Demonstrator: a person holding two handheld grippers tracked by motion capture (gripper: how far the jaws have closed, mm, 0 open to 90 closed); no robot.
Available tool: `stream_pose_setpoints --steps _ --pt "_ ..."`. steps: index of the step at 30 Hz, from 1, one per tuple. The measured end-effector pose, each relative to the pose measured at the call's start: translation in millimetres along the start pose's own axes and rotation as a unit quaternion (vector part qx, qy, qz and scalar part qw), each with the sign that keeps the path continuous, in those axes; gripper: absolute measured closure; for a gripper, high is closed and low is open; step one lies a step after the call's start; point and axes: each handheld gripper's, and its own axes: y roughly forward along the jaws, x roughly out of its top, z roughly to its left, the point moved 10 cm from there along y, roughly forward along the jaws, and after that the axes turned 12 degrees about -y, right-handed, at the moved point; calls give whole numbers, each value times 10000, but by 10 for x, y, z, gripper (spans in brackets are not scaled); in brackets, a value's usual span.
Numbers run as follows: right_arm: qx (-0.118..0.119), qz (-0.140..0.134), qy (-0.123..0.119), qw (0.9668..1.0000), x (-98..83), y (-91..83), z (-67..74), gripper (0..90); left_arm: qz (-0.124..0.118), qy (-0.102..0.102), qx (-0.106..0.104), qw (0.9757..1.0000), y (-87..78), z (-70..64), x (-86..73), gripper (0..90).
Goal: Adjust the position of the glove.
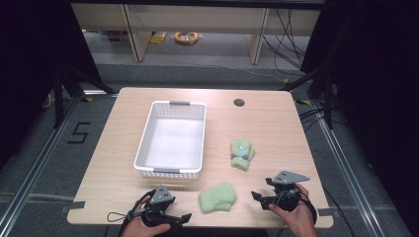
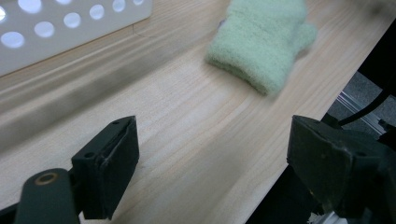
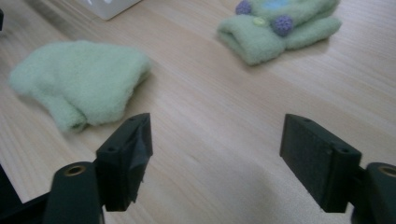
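Two light green mittens lie on the wooden table. The plain mitten (image 1: 218,197) (image 2: 261,39) (image 3: 79,79) rests near the front edge, between my two grippers. The mitten with buttons (image 1: 242,153) (image 3: 280,28) lies farther back to the right. My left gripper (image 1: 179,218) (image 2: 212,168) is open at the front left, its jaws wide apart and pointing toward the plain mitten, nothing between them. At the front right, my right gripper (image 1: 259,196) (image 3: 217,158) is open too, held low over bare wood and aimed left toward the plain mitten.
A white perforated basket (image 1: 144,143) (image 2: 60,28) stands empty left of centre, just behind my left gripper. A round cable hole (image 1: 239,102) sits near the table's far edge. The table's front edge runs close under both hands.
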Motion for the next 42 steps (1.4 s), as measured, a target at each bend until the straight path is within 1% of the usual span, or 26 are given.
stream_pose_setpoints --steps 1,4,5,6,7,9,11,12,15,16,19,20,21,24,25,27,28,30,31,33,34,35,37,39,41,42 --pt "91 -6 -16 10000 2 3 15 282 0 3 4 10000 0 1 -1 164" --pt "58 -32 -41 10000 12 2 17 283 -1 -8 -8 10000 1 1 1 164" --pt "231 -162 20 9996 43 6 52 302 60 -20 38 10000 -2 19 -12 165" --pt "231 -162 20 9996 43 6 52 302 78 8 58 10000 -3 28 -14 165" --pt "343 -225 52 9991 63 13 81 323 78 98 63 9999 -10 35 -8 164" --pt "282 -169 0 9995 66 6 89 342 59 30 50 10000 -3 25 -7 164" --pt "291 -183 -151 9993 77 5 89 360 84 75 5 9999 -5 9 -12 164" --pt "364 -172 -106 9991 77 8 110 364 101 85 -9 9999 -6 7 -14 164" --pt "308 -158 -143 9993 79 5 107 369 96 90 4 9999 -4 9 -12 164" --pt "402 -185 -109 9990 87 10 131 369 101 91 4 9999 -4 10 -12 164" --pt "327 -204 -218 9990 98 9 118 366 97 88 6 9999 -5 11 -11 164" --pt "573 -191 -225 9979 108 19 165 365 101 87 14 9999 -5 10 -11 164" --pt "573 -191 -225 9979 108 19 165 365 96 84 30 9999 -5 10 -10 164" --pt "589 -166 -176 9980 118 28 198 353 50 8 -39 10000 5 -21 -3 164" --pt "528 -205 -139 9983 126 43 203 352 96 10 -73 9999 2 -35 -7 164" --pt "570 -180 -155 9981 125 44 214 352 86 48 -96 9999 4 -40 -2 165" --pt "488 -189 -114 9986 133 40 213 352 54 -22 -124 9999 17 -56 6 166" --pt "546 -213 -53 9983 152 41 248 353 45 -105 -94 9999 27 -70 6 168" --pt "628 -249 -141 9976 178 52 267 353 73 42 -130 9999 35 -74 17 168" --pt "736 -270 -90 9969 193 59 304 355 -11 -39 -140 9999 52 -99 39 169" --pt "788 -309 -32 9964 217 64 332 362 44 33 -176 9998 46 -111 46 173" --pt "848 -344 -43 9958 246 72 350 368 -20 -88 -233 9997 60 -144 63 182" --pt "839 -403 -137 9956 297 90 353 395 -2 -78 -286 9996 68 -169 90 204" --pt "850 -366 -44 9957 348 101 390 411 -79 -83 -352 9993 91 -210 126 225" --pt "855 -394 -246 9953 408 167 394 441 -7 20 -375 9993 132 -264 145 257" --pt "875 -336 -321 9951 418 187 396 446 19 -35 -439 9990 151 -308 146 264"
